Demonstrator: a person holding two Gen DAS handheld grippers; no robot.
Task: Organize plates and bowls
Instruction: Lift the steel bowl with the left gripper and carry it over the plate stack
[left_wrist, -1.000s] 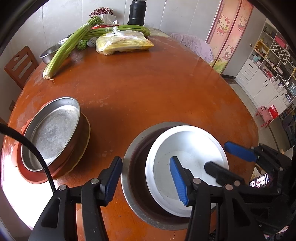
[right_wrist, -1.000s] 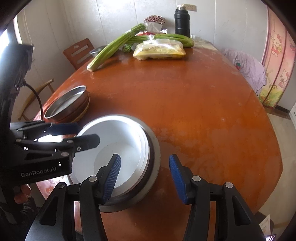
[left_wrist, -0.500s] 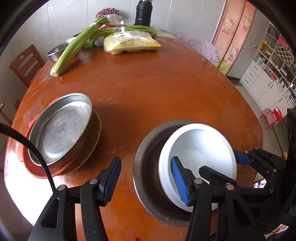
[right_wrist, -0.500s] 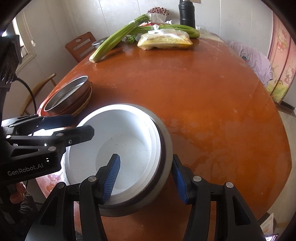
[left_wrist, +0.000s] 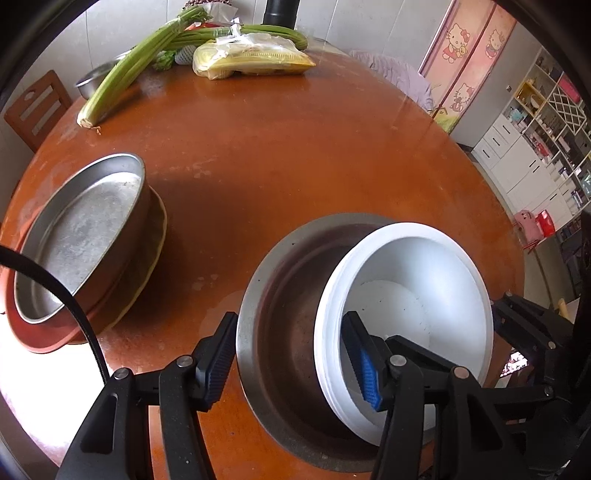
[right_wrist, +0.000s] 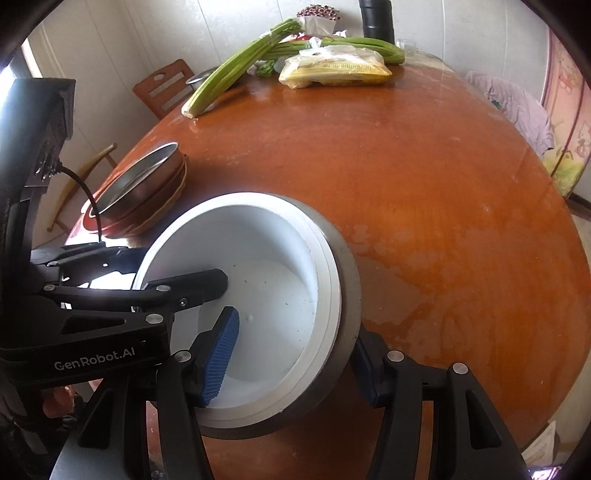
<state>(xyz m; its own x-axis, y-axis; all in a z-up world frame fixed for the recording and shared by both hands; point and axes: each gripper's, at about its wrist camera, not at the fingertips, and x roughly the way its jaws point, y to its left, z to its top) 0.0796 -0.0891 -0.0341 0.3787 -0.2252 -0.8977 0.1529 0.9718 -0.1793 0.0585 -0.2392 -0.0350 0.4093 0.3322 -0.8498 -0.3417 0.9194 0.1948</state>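
Straddling the steel bowl (left_wrist: 280, 332) and white bowls (right_wrist: 258, 295), your claws (left_wrist: 291, 363) (right_wrist: 295, 363) gape wide; stacked pans (left_wrist: 81, 243) sit nearby.

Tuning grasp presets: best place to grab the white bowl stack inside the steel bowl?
Grip the white bowl stack by its rim, one finger inside and one outside. It sits off-centre in the steel bowl, leaving a wide gap on the left side, so come from above there. On the right side the rims nearly touch; the right tongs would likely have to span both.
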